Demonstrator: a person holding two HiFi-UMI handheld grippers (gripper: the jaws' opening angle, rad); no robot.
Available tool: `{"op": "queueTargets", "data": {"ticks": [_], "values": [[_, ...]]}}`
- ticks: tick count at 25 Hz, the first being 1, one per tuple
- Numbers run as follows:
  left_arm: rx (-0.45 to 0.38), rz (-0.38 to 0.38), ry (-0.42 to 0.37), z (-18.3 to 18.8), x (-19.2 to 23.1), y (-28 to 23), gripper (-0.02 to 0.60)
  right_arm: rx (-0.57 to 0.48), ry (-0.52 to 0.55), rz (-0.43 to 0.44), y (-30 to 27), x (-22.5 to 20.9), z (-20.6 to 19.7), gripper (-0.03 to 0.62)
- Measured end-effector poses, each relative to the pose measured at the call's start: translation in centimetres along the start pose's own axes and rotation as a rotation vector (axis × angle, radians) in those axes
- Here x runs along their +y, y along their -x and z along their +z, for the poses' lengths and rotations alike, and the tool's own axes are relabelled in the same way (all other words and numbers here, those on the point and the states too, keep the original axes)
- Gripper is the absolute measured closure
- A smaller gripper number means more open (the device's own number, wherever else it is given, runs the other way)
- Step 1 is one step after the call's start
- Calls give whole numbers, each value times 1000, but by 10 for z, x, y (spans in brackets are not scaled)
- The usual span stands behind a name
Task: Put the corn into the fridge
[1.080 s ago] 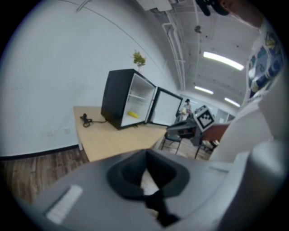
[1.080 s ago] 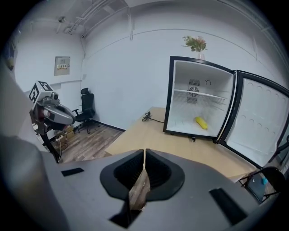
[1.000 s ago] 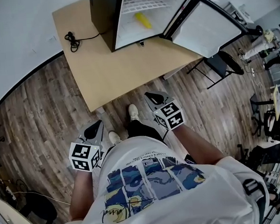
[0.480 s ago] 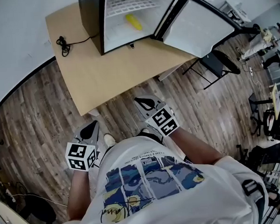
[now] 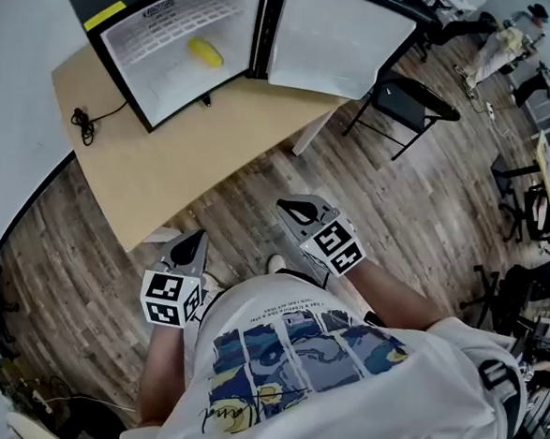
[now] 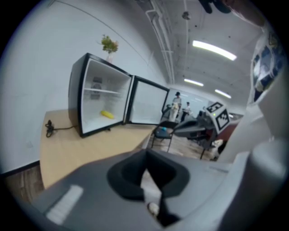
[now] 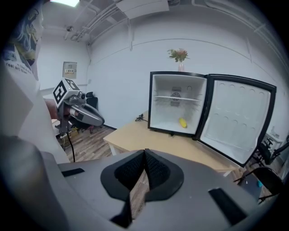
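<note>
The yellow corn [image 5: 205,52] lies on the floor of the small black fridge [image 5: 114,61], which stands on the tan table [image 5: 186,159] with its door [image 5: 337,36] swung wide. Both grippers hang over the wood floor, short of the table's near edge. My left gripper [image 5: 189,250] is shut with nothing in it. My right gripper [image 5: 299,208] is shut and empty too. In the left gripper view the jaws [image 6: 145,155] meet, with the corn [image 6: 107,114] far ahead. In the right gripper view the jaws [image 7: 145,153] are closed, and the corn [image 7: 183,122] shows inside the fridge.
A black cable [image 5: 84,124] lies on the table's left end. A black chair [image 5: 408,111] stands right of the table, under the open door. A small plant [image 7: 179,55] sits on top of the fridge. People [image 6: 177,101] stand far off in the room.
The table and fridge have slid left and turned in the head view as the person moved. Both grippers shifted with the body and stayed shut and empty. The corn has not moved.
</note>
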State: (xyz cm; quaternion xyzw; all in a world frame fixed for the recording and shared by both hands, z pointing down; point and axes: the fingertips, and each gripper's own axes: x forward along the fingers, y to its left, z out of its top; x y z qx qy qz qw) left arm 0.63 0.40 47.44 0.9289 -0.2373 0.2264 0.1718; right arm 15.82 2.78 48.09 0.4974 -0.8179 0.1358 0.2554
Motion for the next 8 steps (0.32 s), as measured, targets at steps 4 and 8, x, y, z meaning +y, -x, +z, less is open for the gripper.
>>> {"op": "queueTargets", "data": {"ticks": [4,8], "values": [[29,-36,-31,9,-41,-45,572,-17,-41,-38,34,-43,-28,583],[54,-72,-54,15,-83,-90,572,-15,-80,-85,77,-82,-62,583]]}}
